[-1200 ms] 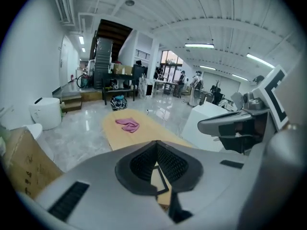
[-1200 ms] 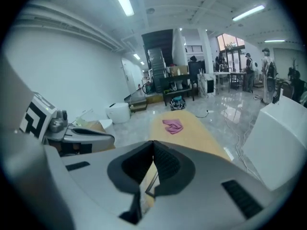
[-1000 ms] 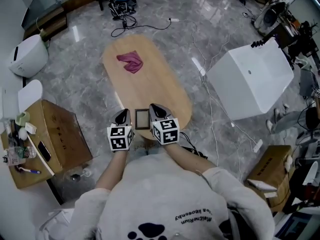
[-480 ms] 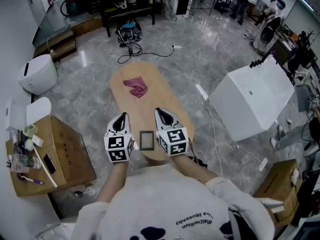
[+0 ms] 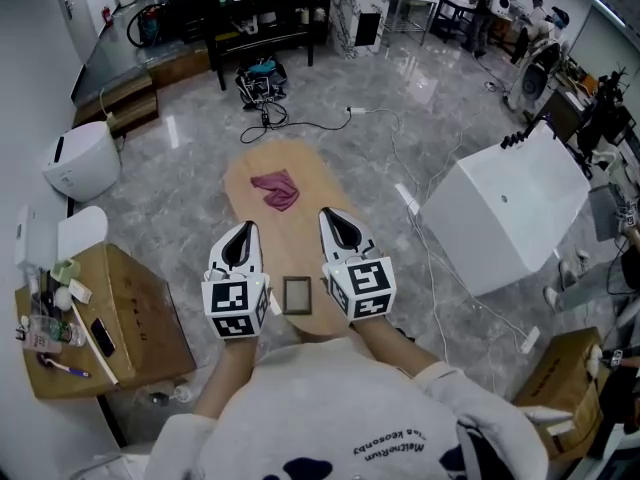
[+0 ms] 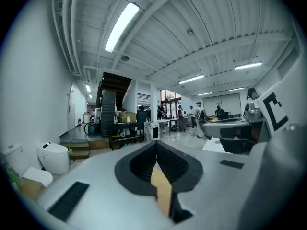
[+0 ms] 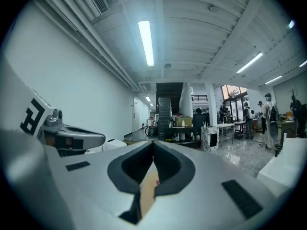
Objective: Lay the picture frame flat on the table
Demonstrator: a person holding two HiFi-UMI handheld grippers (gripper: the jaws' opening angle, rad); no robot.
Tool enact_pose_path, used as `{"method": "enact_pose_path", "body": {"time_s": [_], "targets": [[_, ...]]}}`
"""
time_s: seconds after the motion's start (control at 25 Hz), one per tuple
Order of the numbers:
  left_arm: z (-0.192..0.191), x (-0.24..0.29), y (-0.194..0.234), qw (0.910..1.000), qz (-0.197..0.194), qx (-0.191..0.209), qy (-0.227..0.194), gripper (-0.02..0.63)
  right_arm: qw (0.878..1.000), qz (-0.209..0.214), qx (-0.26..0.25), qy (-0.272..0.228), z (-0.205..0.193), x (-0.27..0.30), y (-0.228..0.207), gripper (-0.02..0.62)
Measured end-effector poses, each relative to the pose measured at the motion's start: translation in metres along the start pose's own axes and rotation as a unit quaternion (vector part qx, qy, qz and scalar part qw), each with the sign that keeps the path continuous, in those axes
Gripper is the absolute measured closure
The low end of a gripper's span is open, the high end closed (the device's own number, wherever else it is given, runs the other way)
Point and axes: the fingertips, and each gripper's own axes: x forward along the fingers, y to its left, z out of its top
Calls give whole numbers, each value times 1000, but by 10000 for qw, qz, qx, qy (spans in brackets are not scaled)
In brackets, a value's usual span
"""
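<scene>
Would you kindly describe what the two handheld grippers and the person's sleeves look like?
The left gripper and right gripper have pale grey, tapering shells with black ribbed lining inside the jaws. The left cube and right cube are white with black square markers. No cables show. The person wears a long-sleeved light grey sweatshirt with dark print.

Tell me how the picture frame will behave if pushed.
The picture frame lies flat, so it should slide, not tip. It looks rigid and probably light. It sits near the table end, so a nudge toward you could drop it.
</scene>
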Motion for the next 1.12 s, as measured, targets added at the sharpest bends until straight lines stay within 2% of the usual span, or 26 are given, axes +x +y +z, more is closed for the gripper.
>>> {"method": "enact_pose_path", "body": {"time_s": [0.36,0.64,1.12], "targets": [[35,-11,-15,9992,-5,228,-333,597,9998,7,-97,-178,26,-14,3,585],[40,-21,-23,9987,-30,212,-452,597,9991,92,-108,-388,35,-22,11,586],[39,-23,-35,9987,-9,210,-462,597,9991,299,-70,-277,28,-27,16,586]]}}
